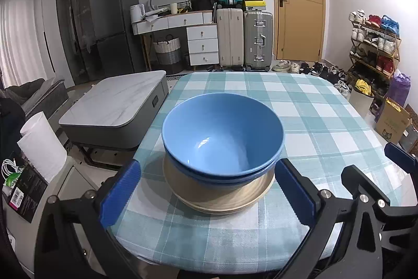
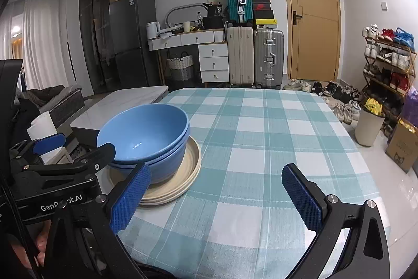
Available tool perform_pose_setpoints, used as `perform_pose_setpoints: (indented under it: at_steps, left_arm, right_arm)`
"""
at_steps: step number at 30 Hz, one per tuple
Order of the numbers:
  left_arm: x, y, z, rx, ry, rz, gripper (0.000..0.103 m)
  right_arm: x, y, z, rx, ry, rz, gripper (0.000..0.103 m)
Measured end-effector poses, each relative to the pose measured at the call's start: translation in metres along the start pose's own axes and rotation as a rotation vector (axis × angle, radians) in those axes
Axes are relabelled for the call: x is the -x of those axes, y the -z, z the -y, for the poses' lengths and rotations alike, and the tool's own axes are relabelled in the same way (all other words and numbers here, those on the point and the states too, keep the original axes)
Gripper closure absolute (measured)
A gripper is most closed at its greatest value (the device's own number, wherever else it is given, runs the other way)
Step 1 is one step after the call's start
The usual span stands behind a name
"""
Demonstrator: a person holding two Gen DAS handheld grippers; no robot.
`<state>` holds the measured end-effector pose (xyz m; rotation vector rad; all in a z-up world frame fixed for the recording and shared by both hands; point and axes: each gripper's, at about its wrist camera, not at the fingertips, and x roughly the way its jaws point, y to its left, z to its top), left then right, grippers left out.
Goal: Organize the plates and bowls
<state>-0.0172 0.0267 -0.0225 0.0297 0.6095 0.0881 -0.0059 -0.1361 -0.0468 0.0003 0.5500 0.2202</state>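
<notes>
2 blue bowls (image 1: 222, 137) sit nested on 2 stacked cream plates (image 1: 219, 198) near the left edge of the checked tablecloth (image 1: 313, 122). The left gripper (image 1: 206, 195) straddles the stack with fingers spread and empty; the right gripper (image 2: 216, 198) is likewise released over bare cloth. The glazed ware looks stiff, slick, breakable and fairly heavy, so a rim pinch seems the safest hold.

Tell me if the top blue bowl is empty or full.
Empty: the top blue bowl shows a bare glossy inside in both views.
</notes>
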Motion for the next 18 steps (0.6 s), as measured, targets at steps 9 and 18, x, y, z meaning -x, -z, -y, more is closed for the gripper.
perform_pose_setpoints:
  at_steps: [9, 18]
  left_arm:
    - [0.0055, 0.0008, 0.0027, 0.010, -0.017, 0.014, 0.000]
    - [0.0091, 0.0027, 0.0045, -0.001, -0.021, 0.044, 0.000]
  right_arm:
    - [0.0094, 0.0006, -0.0033, 0.006, -0.010, 0.020, 0.001]
    - [0.0104, 0.0010, -0.0032, 0.007, -0.019, 0.015, 0.001]
